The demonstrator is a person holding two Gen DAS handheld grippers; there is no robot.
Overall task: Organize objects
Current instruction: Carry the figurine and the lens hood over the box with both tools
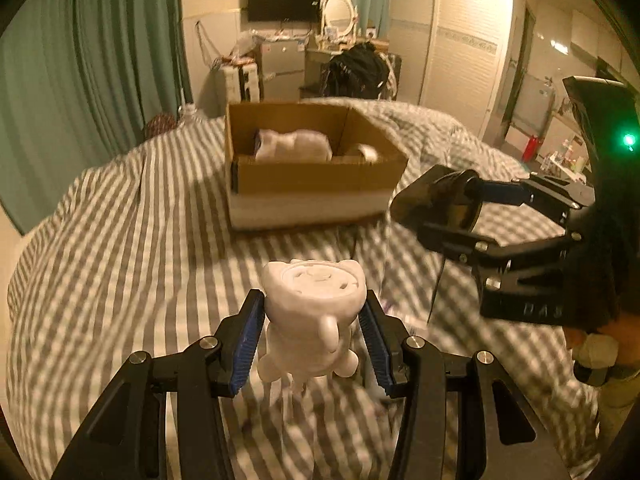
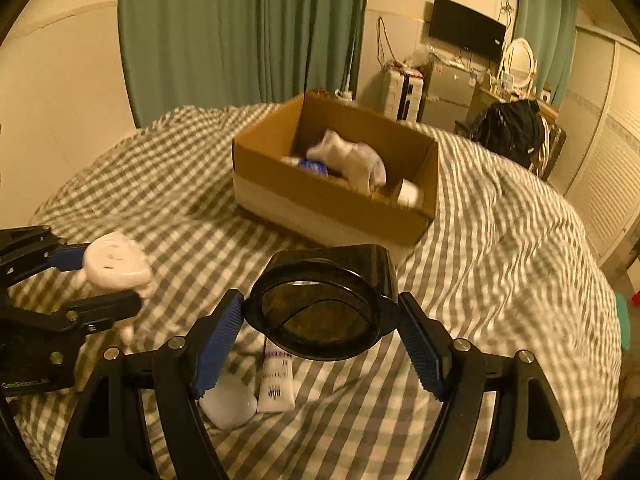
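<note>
My left gripper (image 1: 314, 338) is shut on a white cat-shaped figurine (image 1: 312, 312) and holds it above the checked bed cover; it also shows at the left of the right wrist view (image 2: 116, 264). My right gripper (image 2: 320, 340) is shut on a black round-rimmed container (image 2: 320, 308), also held above the bed; it shows at the right of the left wrist view (image 1: 436, 200). An open cardboard box (image 1: 320, 180) stands ahead on the bed, with a white soft toy (image 2: 352, 160) and a white roll (image 2: 410, 192) inside.
A white tube (image 2: 276, 380) and a white rounded object (image 2: 230, 404) lie on the bed below my right gripper. The grey checked cover (image 1: 140, 240) spreads around the box. Green curtains, a wardrobe and a cluttered dresser stand beyond the bed.
</note>
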